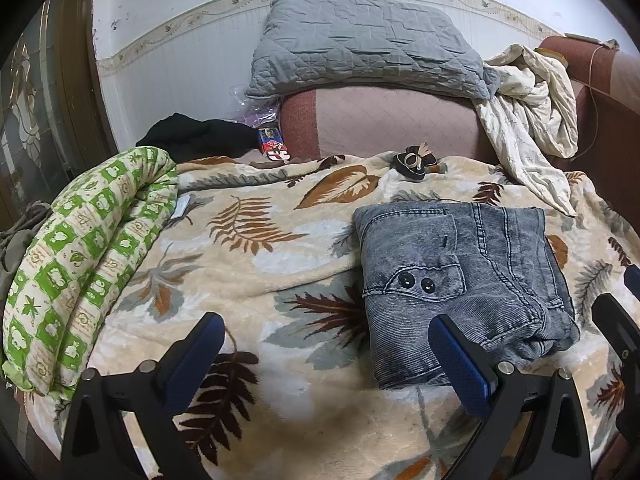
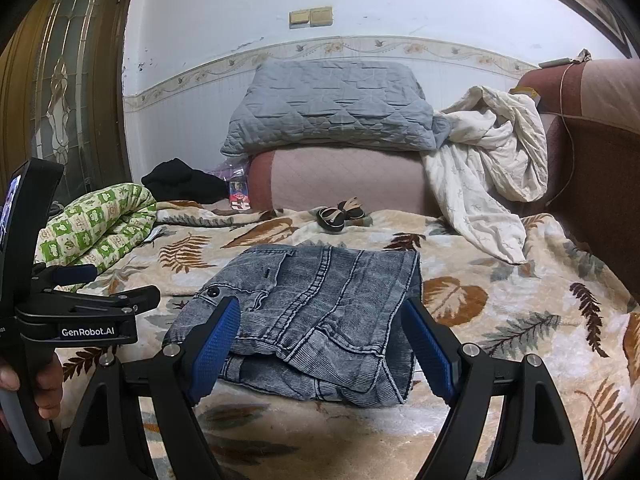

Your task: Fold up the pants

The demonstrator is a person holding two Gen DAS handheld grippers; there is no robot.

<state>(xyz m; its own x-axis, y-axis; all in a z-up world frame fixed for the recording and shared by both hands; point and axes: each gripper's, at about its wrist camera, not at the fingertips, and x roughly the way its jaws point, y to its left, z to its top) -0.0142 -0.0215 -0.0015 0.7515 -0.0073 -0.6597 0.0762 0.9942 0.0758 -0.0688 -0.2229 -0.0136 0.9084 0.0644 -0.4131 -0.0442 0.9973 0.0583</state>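
Pants [image 2: 316,320] folded, centre frame on blanket [image 2: 500,320]. Right gripper [image 2: 326,344] wide open, empty; left gripper [image 1: 328,356] likewise. Risk: a finger snags the loose near edge, undoing the fold.

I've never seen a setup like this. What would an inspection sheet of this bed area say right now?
Surface: leaf-print blanket covering the bed.
Job's things: grey pants folded into a compact stack.
Clutter: green rolled quilt, black garment, small dark ornament, white sheet.
Tongs: left tongs open, right tongs open, neither holding anything.
Cables: thin cord over the headboard.
Surroundings: grey pillow, wooden door.
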